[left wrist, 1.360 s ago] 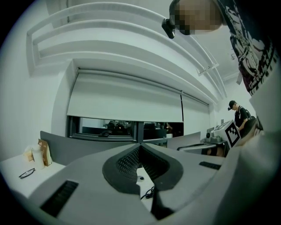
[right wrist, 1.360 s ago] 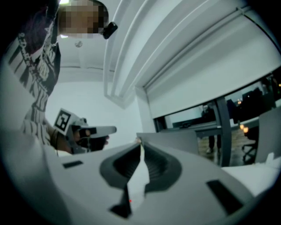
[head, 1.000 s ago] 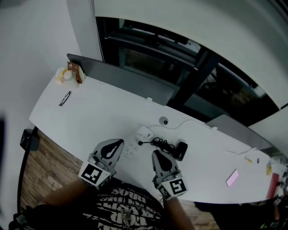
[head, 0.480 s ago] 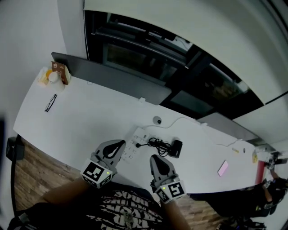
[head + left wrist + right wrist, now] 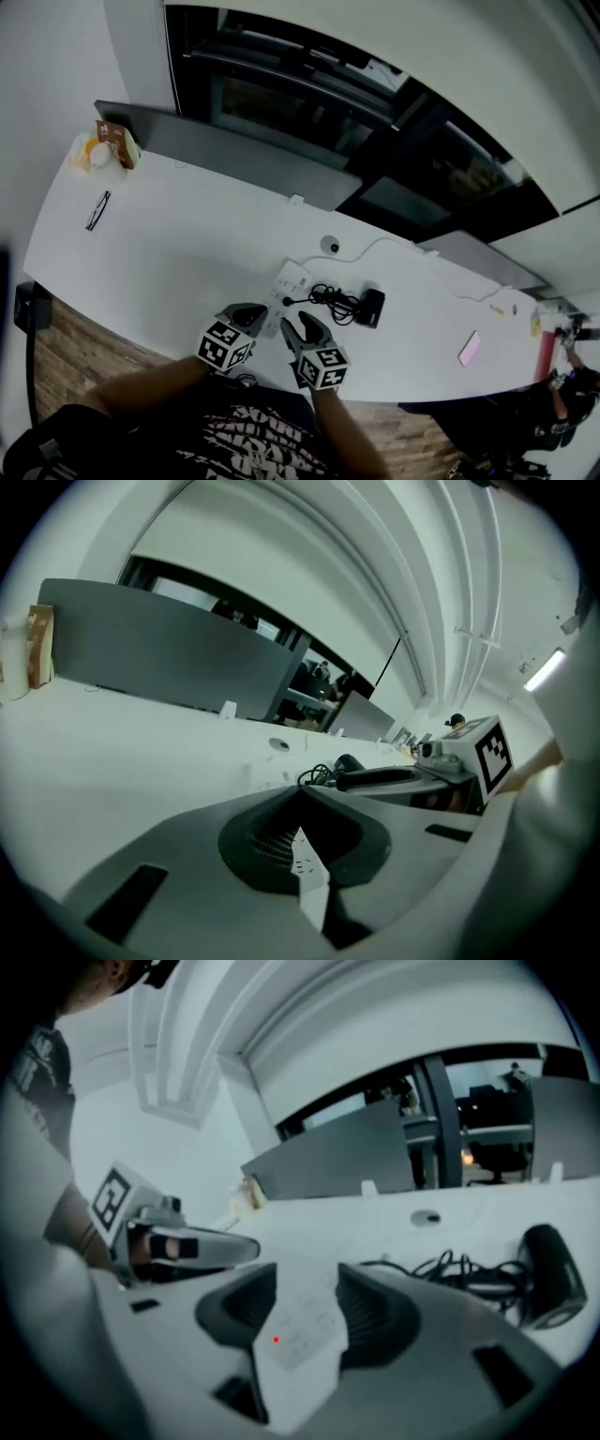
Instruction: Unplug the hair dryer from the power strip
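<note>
1. The hair dryer (image 5: 372,307) lies on the white counter (image 5: 169,234). Its cord (image 5: 330,300) is bunched between it and the white power strip (image 5: 292,278). The black plug (image 5: 290,301) sits in the strip, so nothing is unplugged yet.
2. The right gripper (image 5: 298,325) hangs low over the strip's near end, close to the plug. Its fingers have just been opening and stand wide apart. The strip shows between them, but the pads do not touch it. This looks like readiness to take the plug.
3. The left gripper (image 5: 255,315) is just beside it, at the strip's near end. Its fingers are closed tip to tip and hold nothing. Closed like this, it probably serves as a blunt point to pin the strip down so it does not lift with the plug.
</note>
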A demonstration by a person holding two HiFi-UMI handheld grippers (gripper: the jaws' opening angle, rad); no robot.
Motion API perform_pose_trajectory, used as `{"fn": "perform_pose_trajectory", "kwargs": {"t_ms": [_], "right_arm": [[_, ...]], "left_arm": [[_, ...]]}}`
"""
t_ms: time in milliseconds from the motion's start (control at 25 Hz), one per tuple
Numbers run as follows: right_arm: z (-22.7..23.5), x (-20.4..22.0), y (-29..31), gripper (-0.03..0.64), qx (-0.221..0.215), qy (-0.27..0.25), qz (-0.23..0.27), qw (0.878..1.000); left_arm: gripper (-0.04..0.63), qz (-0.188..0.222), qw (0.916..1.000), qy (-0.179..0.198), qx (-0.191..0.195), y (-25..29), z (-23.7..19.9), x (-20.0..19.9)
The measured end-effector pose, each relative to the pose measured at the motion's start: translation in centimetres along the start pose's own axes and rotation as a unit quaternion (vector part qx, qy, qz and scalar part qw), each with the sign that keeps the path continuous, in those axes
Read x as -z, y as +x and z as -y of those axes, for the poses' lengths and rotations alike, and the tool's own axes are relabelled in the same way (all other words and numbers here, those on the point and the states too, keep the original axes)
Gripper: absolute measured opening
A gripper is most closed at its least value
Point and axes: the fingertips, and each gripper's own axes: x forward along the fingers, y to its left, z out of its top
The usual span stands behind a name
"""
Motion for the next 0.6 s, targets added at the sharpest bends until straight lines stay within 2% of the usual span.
{"fn": "perform_pose_trajectory", "kwargs": {"t_ms": [160, 280, 360, 400, 480, 600], "right_arm": [[2.9, 0.7, 3.5, 0.212, 0.002, 0.065, 0.017, 0.998], [3.8, 0.2, 4.6, 0.21, -0.001, 0.084, 0.04, 0.996], [4.4, 0.2, 4.6, 0.143, 0.003, 0.091, 0.045, 0.995], [4.6, 0.3, 4.4, 0.072, 0.0, 0.098, 0.044, 0.994], [4.5, 0.3, 4.0, 0.061, -0.019, 0.116, 0.045, 0.992], [4.7, -0.1, 3.1, 0.057, -0.049, 0.146, 0.069, 0.986]], "left_arm": [[0.026, -0.041, 0.9989, 0.015, -0.017, 3.9, -0.5, 3.0], [0.026, -0.073, 0.9965, 0.034, -0.022, 6.2, -0.7, 5.1], [0.026, -0.09, 0.9944, 0.05, -0.026, 7.1, -1.0, 5.9], [0.026, -0.101, 0.9928, 0.055, -0.033, 7.4, -1.3, 6.3], [0.026, -0.115, 0.9902, 0.065, -0.045, 7.6, -1.7, 6.8], [0.026, -0.111, 0.9894, 0.082, -0.044, 8.1, -1.5, 6.5]]}}
